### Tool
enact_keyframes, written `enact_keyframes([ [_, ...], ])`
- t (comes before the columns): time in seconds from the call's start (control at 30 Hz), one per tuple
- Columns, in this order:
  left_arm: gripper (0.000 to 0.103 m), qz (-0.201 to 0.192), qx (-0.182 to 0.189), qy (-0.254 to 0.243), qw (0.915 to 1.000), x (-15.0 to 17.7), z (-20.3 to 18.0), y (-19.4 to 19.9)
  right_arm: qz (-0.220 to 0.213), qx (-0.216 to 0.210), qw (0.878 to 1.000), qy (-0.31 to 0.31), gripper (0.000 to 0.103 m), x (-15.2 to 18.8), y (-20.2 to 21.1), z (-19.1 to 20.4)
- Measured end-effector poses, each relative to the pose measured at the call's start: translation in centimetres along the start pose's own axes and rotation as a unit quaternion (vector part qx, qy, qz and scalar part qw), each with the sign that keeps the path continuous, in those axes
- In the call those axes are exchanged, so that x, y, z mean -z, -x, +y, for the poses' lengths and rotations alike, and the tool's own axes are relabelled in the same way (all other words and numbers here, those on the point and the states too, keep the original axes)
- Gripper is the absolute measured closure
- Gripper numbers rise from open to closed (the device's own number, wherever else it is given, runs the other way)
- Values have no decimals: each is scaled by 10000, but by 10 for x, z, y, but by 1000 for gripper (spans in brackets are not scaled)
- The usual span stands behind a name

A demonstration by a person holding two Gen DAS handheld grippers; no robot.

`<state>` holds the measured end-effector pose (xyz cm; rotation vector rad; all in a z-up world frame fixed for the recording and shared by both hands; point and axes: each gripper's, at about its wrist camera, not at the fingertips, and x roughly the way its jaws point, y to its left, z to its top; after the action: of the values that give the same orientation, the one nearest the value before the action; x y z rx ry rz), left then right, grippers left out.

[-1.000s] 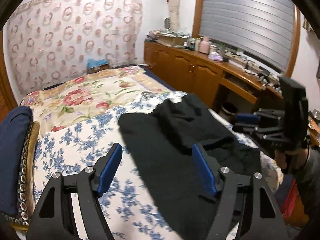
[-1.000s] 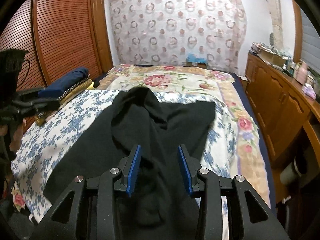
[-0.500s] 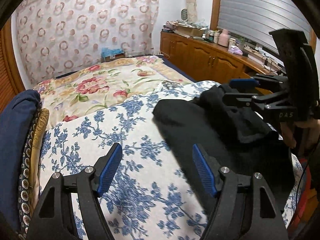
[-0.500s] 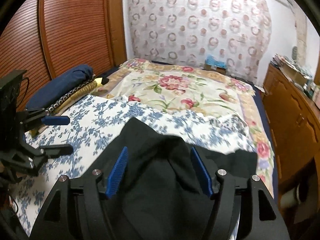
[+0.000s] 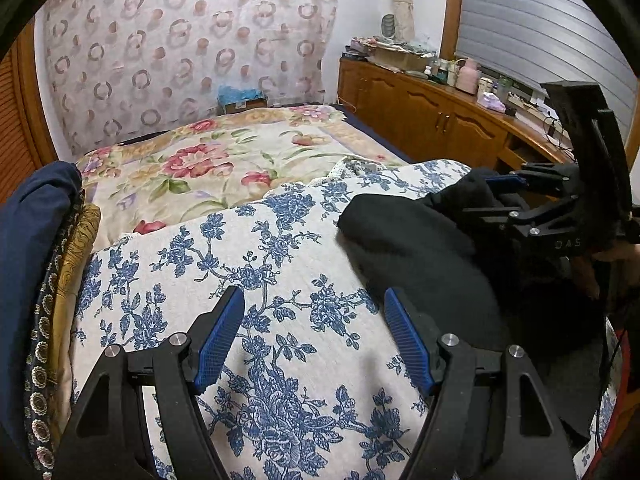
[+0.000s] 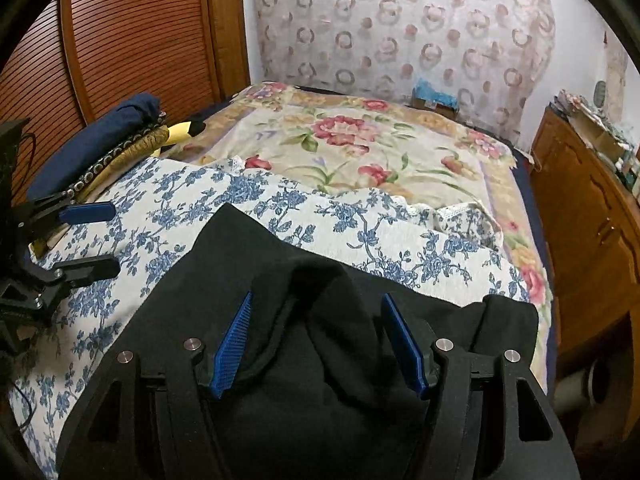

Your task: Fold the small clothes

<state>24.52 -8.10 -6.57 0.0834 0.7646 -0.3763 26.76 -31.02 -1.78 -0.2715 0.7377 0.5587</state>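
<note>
A black garment [image 6: 240, 264] lies crumpled on a blue-flowered white cloth [image 6: 180, 192] over the bed. My right gripper [image 6: 317, 298] hangs open just above it, and a raised fold of the black fabric runs between its blue pads without being pinched. In the left wrist view the right gripper [image 5: 476, 196] sits over the black garment [image 5: 420, 248] at the right. My left gripper [image 5: 314, 294] is open over the bare flowered cloth [image 5: 240, 240], with its right finger at the garment's edge. The left gripper [image 6: 108, 240] also shows at the left of the right wrist view.
A navy and gold stack of folded fabric [image 5: 28, 240] lies along the bed's left side. A rose-patterned bedspread [image 5: 200, 160] covers the far half. A cluttered wooden cabinet [image 5: 420, 116] runs along the right, and slatted wooden doors [image 6: 120, 40] stand on the left.
My right gripper's jaws have widened and let go of the black fabric. My left gripper has slid left, off the garment and onto the flowered cloth. The two grippers have drawn closer.
</note>
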Motion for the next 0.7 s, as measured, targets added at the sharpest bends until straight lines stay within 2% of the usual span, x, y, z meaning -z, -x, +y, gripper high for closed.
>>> enact_keyframes([
  [0.07, 30, 20, 21, 1, 10000, 0, 0, -1, 27, -76, 10000, -16, 37, -3, -3, 2],
  [0.13, 30, 37, 33, -18, 10000, 0, -1, -2, 24, -168, 9999, -19, 47, -4, -3, 2],
  [0.2, 30, 43, 35, -10, 10000, 1, 0, -2, 6, -348, 9994, -16, 72, -3, -1, 2],
  [0.23, 30, 47, 43, 0, 10000, 1, 0, -3, -13, -370, 9993, -11, 78, -1, 2, 1],
  [0.27, 30, 50, 51, 11, 10000, 2, 0, -4, -24, -381, 9993, 12, 90, 0, 3, 2],
  [0.6, 30, 42, 67, -15, 10000, 5, 0, -3, -659, -446, 9967, -163, 94, 0, 55, -14],
  [0.7, 30, 37, 84, -34, 10000, 6, -1, -1, -718, -154, 9968, -330, 94, 1, 69, -29],
])
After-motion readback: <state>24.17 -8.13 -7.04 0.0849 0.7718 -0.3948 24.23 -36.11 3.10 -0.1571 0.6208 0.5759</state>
